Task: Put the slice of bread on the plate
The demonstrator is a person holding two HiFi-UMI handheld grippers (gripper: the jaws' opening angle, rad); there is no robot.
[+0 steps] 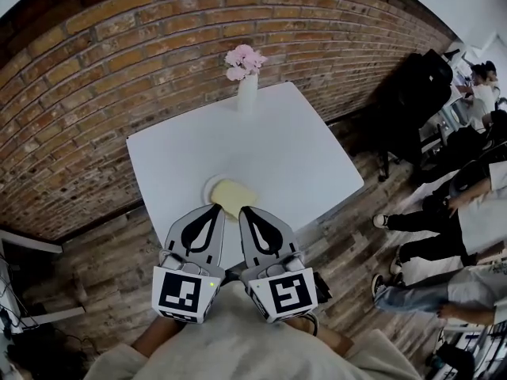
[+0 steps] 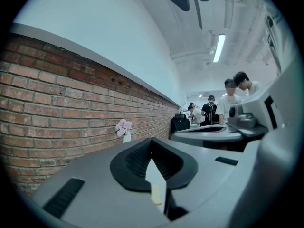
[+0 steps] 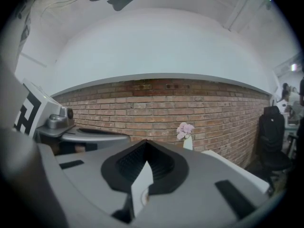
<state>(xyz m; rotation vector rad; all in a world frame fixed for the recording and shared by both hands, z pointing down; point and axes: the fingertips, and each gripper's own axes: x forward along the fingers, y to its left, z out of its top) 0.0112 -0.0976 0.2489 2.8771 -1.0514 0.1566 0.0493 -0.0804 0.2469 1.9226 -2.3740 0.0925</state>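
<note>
Two closed, empty tools: left gripper (image 1: 214, 208) and right gripper (image 1: 248, 210) hang side by side at 6 o'clock of the plate (image 1: 209, 189), likely because nothing is left to carry. Bread (image 1: 232, 194) lies flat on the plate, near the table's (image 1: 305, 153) 6 o'clock edge; vase (image 1: 247, 93) at 12.

Left tongs (image 1: 215, 208) and right tongs (image 1: 245, 210) side by side, nearly level (both with jaws together)
</note>
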